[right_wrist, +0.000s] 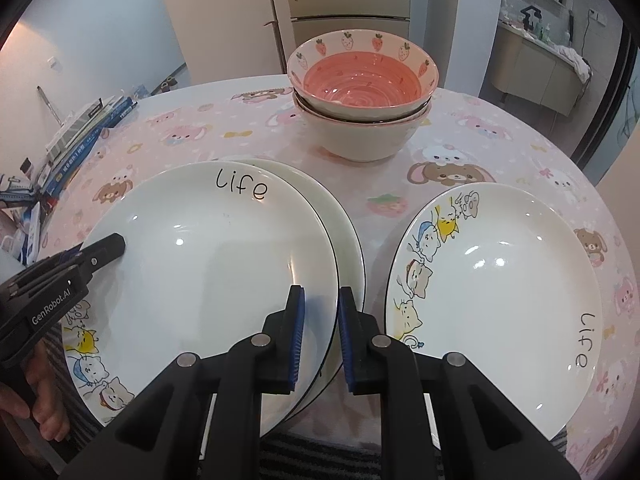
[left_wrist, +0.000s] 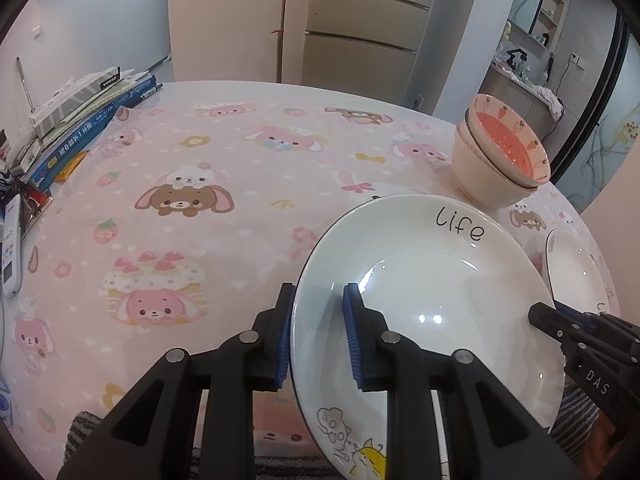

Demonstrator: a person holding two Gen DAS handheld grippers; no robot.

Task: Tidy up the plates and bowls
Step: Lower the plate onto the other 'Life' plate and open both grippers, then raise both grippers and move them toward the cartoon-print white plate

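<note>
Both tongs are gripping the white ceramic "life" plate [right_wrist: 208, 264]: left tongs [left_wrist: 316, 336] on its left rim, right tongs [right_wrist: 320, 336] on its right, holding it over another white plate [right_wrist: 344, 224]. Stacked strawberry-patterned bowls [right_wrist: 362, 92] are sitting nested on the table [right_wrist: 480, 136]; a third cat-printed plate [right_wrist: 500, 292] is lying apart, seemingly left to stack.

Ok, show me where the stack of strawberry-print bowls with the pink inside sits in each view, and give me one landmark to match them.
Left wrist view: the stack of strawberry-print ceramic bowls sits at upper right, beyond the white "life" plate.
Right wrist view: the stack sits at top centre, behind both plates.
Shared landmark: the handwritten "life" lettering on the plate that both hand-held grippers straddle; it lies just in front of the bowls in each view.
</note>
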